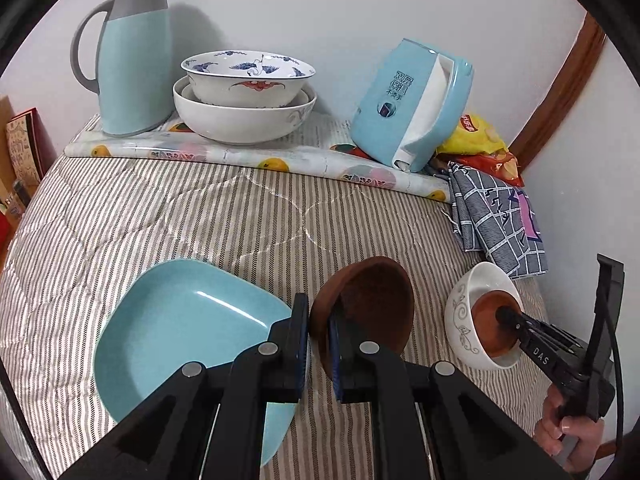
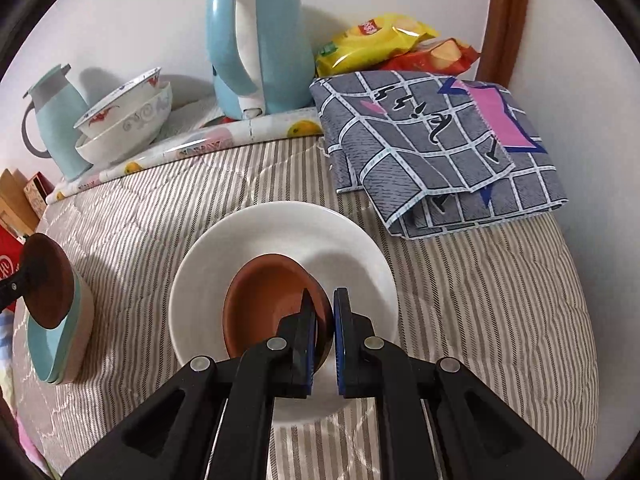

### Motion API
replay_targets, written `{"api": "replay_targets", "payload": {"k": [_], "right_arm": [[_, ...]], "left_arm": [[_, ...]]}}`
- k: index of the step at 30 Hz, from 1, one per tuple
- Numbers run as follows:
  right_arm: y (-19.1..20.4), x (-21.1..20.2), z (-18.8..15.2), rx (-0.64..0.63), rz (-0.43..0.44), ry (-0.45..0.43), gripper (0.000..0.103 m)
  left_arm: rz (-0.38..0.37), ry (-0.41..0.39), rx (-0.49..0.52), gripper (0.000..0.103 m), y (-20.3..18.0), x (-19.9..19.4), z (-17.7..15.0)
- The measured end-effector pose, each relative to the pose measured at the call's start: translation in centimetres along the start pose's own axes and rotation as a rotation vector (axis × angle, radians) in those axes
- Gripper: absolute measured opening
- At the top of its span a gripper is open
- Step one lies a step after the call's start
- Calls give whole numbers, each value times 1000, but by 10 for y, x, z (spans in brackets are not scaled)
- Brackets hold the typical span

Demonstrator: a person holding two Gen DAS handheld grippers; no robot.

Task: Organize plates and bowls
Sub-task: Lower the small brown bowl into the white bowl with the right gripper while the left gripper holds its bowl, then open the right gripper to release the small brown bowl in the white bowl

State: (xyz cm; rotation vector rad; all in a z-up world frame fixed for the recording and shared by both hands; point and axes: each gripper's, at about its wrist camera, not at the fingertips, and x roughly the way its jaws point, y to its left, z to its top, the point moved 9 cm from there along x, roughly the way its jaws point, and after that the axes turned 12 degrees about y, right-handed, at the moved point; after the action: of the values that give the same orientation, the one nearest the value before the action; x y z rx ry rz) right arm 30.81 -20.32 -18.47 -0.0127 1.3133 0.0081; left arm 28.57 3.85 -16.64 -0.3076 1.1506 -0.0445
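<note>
Left gripper (image 1: 319, 344): jaws pinch the rim of a brown bowl (image 1: 372, 304), one finger outside the wall, the other inside the cavity. The bowl is tilted steeply on edge, its opening facing right, held above the striped cloth (image 1: 200, 208) just right of a blue plate (image 1: 180, 320). In the right wrist view this brown bowl (image 2: 48, 280) appears beside and partly over the blue plate (image 2: 52, 344) at far left.

Right gripper (image 2: 324, 336): jaws pinch the near rim of a second brown bowl (image 2: 264, 304), left finger inside, right finger outside the wall. This bowl sits tilted within a white bowl (image 2: 352, 248) that rests on the striped cloth. In the left wrist view the right gripper (image 1: 508, 316) reaches into the white bowl (image 1: 460, 312), a hand (image 1: 568, 428) gripping its handle.

Background, along the wall: a blue jug (image 1: 132, 60); two stacked white bowls (image 1: 244, 92), the upper one with blue and red motifs; a blue tissue box (image 1: 408, 108) leaning; snack bags (image 1: 476, 136); a folded grey checked cloth (image 2: 432, 148) lying on the striped cloth, well apart from both grippers.
</note>
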Motion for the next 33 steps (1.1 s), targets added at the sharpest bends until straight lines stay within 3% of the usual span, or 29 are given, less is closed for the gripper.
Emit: {"api": "replay_targets", "payload": {"k": [12,33], "right_arm": [[2,15,8,-2,4,35,8],[6,30,10,-137,-165,90,18]], "left_arm": [[-4,9,0,10,1,11,9],[-9,40,-8,10,9,24,8]]}}
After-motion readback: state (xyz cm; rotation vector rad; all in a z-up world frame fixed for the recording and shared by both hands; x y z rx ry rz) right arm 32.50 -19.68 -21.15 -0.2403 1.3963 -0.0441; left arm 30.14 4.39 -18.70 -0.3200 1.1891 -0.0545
